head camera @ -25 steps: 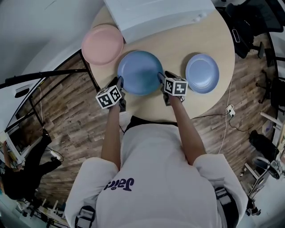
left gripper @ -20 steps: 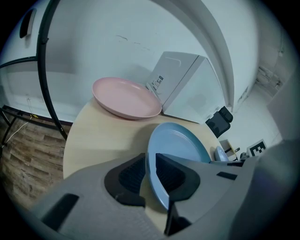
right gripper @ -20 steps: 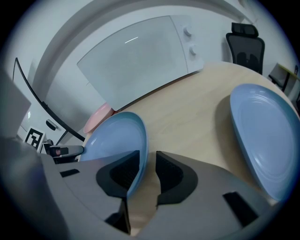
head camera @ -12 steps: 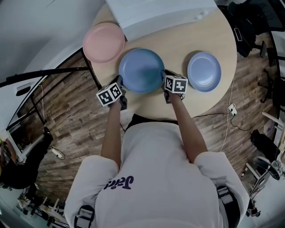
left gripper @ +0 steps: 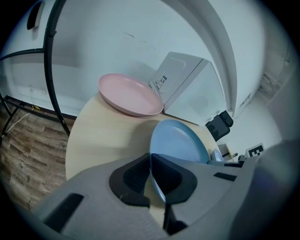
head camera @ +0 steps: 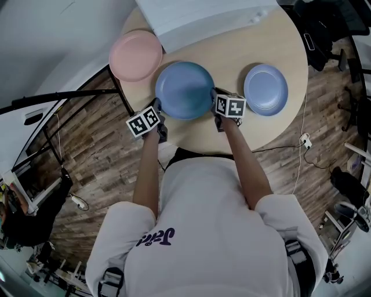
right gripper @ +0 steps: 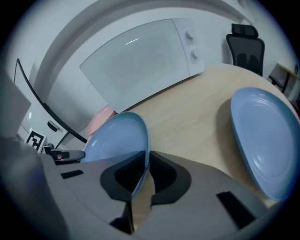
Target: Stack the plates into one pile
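**Item 1, near edge of the tabletop [head camera: 243, 52].** Large blue plate [head camera: 184, 90], centred just inside the near edge. Whether it rested on the wood or was barely raised could not be told. The left gripper [head camera: 157, 109] was clenched on its near-left rim and the right gripper [head camera: 214, 98] on its right rim. Both pairs of jaws had just been closing, with the rim between the pads.

Handling, as judged: stiff, shallow and probably light. The surface looked smooth, so the thin rim may slip in a pinch. A hold on two opposite rims suits it, kept level. It is probably not brittle, though that is unconfirmed.

**Item 2, right edge.** Smaller lavender plate [head camera: 265, 89], flat, apart from the blue plate with bare wood between them.

**Item 3, far-left edge.** Pink plate [head camera: 135, 55], flat, near the blue plate's far-left rim and seeming to sit right at the edge.

**Item 4, far edge.** White appliance [head camera: 203, 17] with two knobs. Its near corner stood just beside the blue plate's far rim, between that rim and the pink plate. This is likely the one obstacle to a carry towards the pink plate.

**Surroundings.** Black office chair [right gripper: 245, 49] beyond the table; black stand [head camera: 58, 98] over the plank floor at left.
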`<state>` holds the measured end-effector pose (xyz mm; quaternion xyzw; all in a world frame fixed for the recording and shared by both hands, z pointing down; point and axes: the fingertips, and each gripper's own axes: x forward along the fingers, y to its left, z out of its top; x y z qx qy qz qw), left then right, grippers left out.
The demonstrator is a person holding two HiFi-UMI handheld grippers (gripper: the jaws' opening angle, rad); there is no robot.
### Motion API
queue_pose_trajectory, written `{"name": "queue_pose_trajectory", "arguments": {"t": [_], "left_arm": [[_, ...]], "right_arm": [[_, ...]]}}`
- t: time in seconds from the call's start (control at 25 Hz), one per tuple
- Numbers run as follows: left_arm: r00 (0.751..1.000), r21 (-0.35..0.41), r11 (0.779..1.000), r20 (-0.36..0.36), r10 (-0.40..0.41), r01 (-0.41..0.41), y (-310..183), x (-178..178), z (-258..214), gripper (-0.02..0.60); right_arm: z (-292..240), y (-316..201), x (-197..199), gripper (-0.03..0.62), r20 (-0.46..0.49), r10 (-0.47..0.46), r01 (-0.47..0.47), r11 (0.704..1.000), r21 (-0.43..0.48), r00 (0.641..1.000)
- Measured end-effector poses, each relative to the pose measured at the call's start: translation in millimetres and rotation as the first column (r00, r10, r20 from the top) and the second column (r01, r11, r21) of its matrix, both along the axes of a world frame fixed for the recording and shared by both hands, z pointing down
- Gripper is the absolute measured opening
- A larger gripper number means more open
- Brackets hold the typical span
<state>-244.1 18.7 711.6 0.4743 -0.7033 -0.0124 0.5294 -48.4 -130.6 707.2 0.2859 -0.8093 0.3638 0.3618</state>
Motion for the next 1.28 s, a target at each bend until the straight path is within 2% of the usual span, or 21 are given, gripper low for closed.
{"name": "queue_pose_trajectory", "arguments": {"t": [0.36, 0.72, 0.96, 1.28], "left_arm": [[0.999, 0.038, 0.998, 0.012, 0.045, -0.045, -16.4, 13.8, -25.5, 0.025], [0.98, 0.081, 0.977, 0.023, 0.197, -0.198, -75.3, 64.9, -47.3, 0.025], [0.942, 0.109, 0.935, 0.035, 0.334, -0.336, -128.3, 119.2, -59.6, 0.025], [0.866, 0.125, 0.857, 0.052, 0.498, -0.5, -192.6, 202.2, -71.9, 0.025]], "right_arm": [[-25.1, -10.4, 18.9, 0.037, 0.03, 0.066, -0.067, 0.997, 0.04, 0.997], [-48.5, -41.0, 84.6, 0.035, 0.072, 0.226, -0.231, 0.969, 0.086, 0.972], [-55.3, -61.4, 157.3, 0.034, 0.052, 0.375, -0.378, 0.919, 0.109, 0.926], [-59.1, -82.2, 251.5, 0.034, 0.05, 0.554, -0.556, 0.823, 0.119, 0.831]]}}
